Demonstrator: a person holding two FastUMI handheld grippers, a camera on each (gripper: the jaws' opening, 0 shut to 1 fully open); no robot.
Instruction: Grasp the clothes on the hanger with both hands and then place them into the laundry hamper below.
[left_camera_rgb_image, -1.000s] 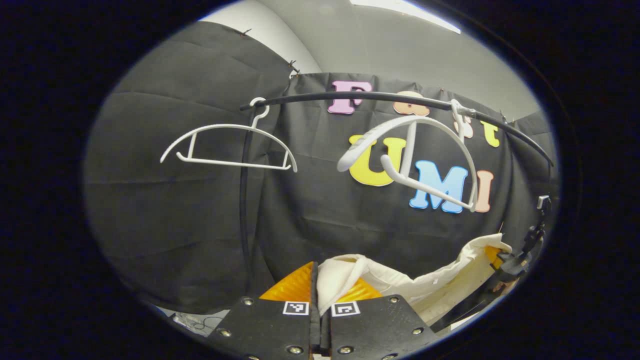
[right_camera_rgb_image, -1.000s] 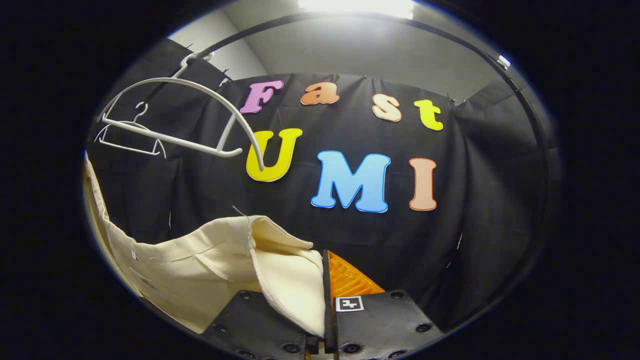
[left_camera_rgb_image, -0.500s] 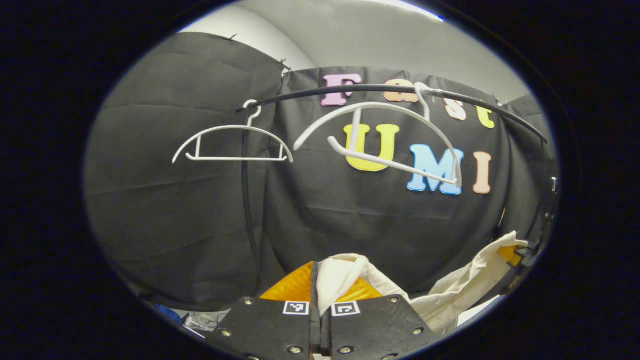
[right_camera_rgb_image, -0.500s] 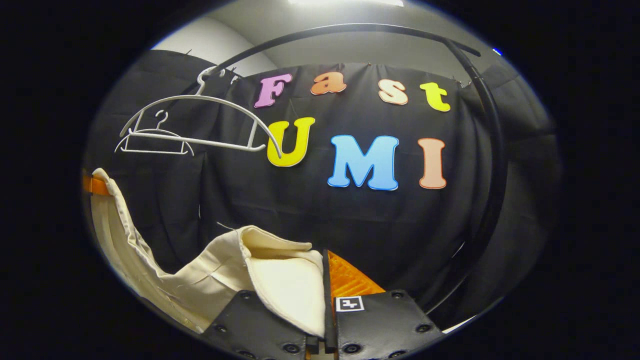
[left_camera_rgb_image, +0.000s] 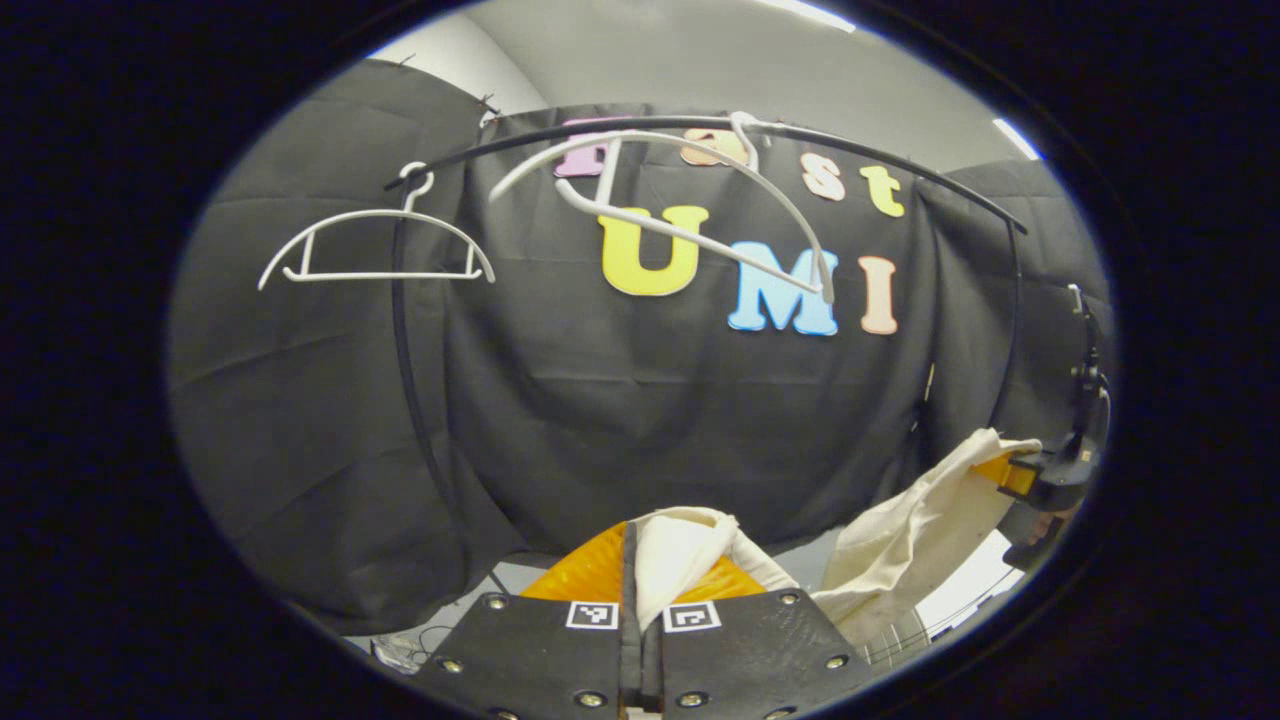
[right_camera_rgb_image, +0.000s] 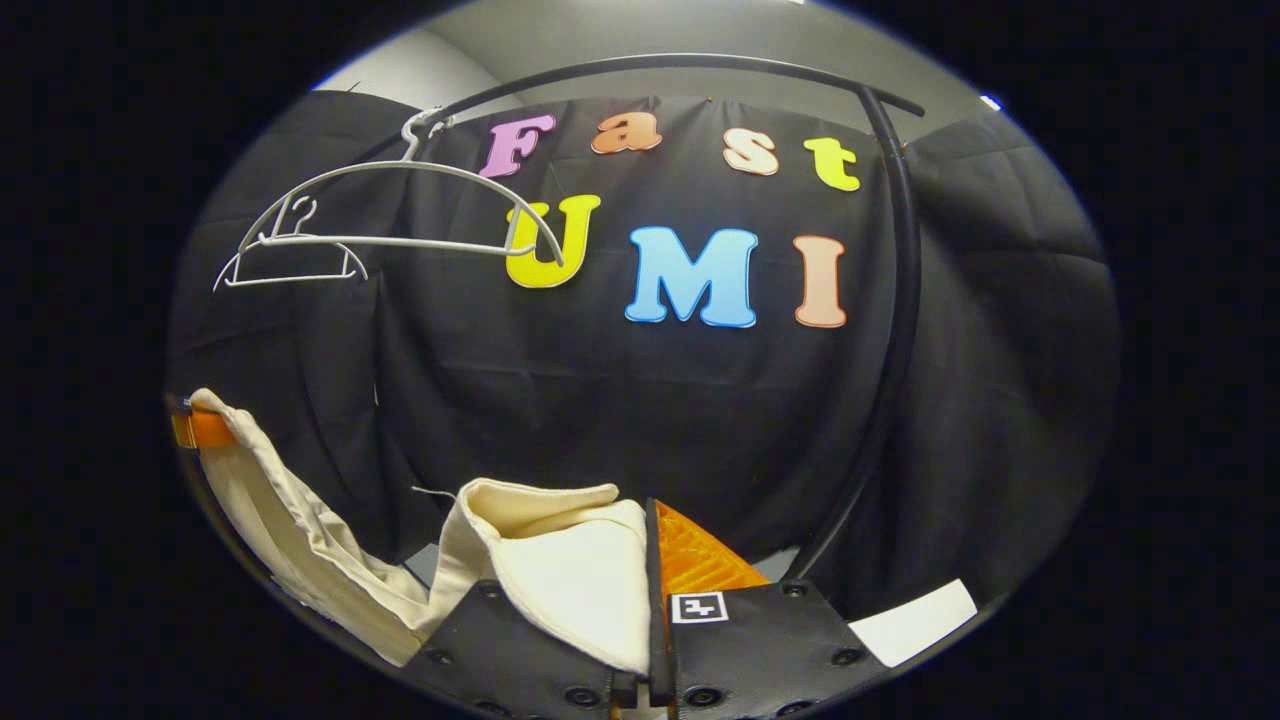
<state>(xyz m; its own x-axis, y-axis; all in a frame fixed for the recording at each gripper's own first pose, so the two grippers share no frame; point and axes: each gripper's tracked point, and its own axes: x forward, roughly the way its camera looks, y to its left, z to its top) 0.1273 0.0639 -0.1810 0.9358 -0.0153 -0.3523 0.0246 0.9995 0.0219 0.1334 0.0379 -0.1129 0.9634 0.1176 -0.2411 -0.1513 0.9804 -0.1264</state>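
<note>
Here, cream garment slung sideways between left gripper, right gripper

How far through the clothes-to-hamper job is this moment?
Done: the garment is off; both hangers hang bare on the rail. In hand: the left gripper and right gripper each pinch a cream fabric edge, the cloth sagging between them. Left: putting it into the hamper, which I cannot see here.

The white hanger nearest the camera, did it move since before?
Cannot tell. In the left gripper view the near hanger now sits higher and further left against the rail, but the camera itself has shifted.
</note>
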